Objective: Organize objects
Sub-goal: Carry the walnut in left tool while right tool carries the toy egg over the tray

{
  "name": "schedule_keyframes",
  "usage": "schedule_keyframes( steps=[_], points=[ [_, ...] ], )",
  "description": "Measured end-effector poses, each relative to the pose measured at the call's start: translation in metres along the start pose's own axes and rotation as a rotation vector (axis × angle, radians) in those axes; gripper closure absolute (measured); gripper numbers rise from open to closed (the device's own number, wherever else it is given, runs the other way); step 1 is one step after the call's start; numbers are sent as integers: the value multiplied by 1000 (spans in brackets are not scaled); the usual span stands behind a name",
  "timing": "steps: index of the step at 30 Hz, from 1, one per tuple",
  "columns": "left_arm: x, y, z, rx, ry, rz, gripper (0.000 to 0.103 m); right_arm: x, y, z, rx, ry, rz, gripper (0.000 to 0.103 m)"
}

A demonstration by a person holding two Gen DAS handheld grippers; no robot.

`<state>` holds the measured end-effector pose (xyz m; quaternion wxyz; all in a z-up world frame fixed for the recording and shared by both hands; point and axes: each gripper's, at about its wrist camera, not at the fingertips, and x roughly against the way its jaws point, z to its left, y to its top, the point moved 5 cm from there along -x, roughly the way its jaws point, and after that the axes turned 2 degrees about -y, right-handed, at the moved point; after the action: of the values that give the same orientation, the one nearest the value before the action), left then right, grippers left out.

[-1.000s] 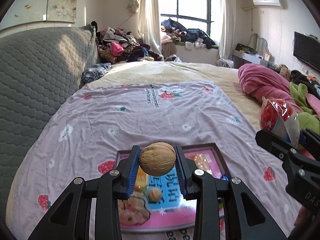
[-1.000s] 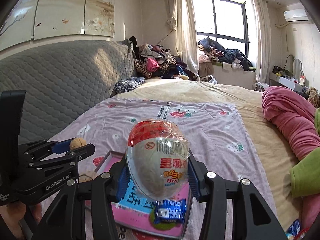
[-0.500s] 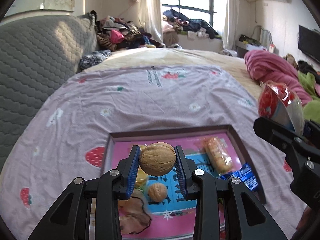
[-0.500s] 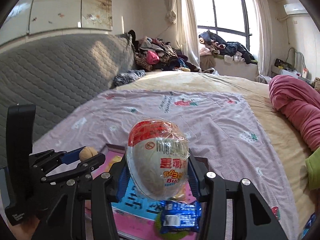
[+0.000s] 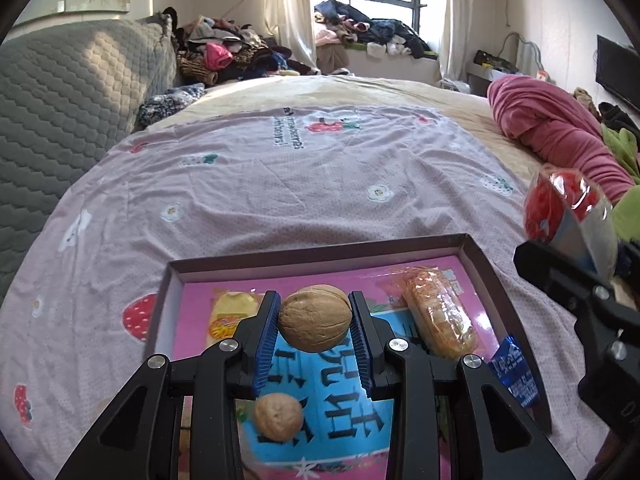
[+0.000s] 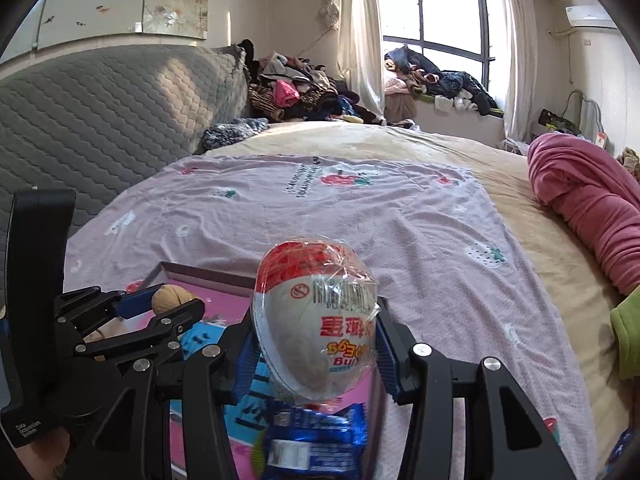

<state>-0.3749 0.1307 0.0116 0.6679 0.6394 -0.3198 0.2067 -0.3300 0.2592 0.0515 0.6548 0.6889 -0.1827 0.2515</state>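
My left gripper [image 5: 315, 334] is shut on a walnut [image 5: 315, 318] and hovers over a shallow dark-rimmed tray [image 5: 320, 254] with a pink and blue bottom, lying on the bed. In the tray lie a second walnut [image 5: 277, 417], a yellow snack packet [image 5: 230, 314], a wrapped bread roll [image 5: 438, 316] and a blue wrapper [image 5: 514, 372]. My right gripper [image 6: 316, 356] is shut on an egg-shaped packet [image 6: 316, 316] in clear wrap, red on top, held above the tray's right side and the blue wrapper [image 6: 316, 440]. The left gripper [image 6: 160, 306] shows at the left of the right wrist view.
The tray rests on a pink strawberry-print sheet [image 5: 280, 184] over a beige bed. A grey quilted headboard [image 5: 60, 92] stands to the left. A rolled pink blanket [image 5: 560, 140] and green cloth [image 6: 628, 332] lie on the right. Piled clothes [image 5: 224, 52] sit beyond the bed.
Both grippers have come down toward the tray, each still holding its object. The tray looks larger and more of its contents show.
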Motion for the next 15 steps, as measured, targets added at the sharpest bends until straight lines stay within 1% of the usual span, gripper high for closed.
schedule_keyframes(
  steps=[3,6,11,15],
  points=[
    [-7,-3,-4,-4,-1,0,68,-8,-1,-2,8,3,15,53],
    [-14,-8,-8,-15,-1,19,68,-17,-7,-3,8,-7,43,53],
    [-16,-12,-10,-21,-8,20,68,-30,-14,-3,17,-18,82,53],
    [-20,-17,-7,-15,-8,31,68,-35,-16,-2,25,-19,90,53]
  ],
)
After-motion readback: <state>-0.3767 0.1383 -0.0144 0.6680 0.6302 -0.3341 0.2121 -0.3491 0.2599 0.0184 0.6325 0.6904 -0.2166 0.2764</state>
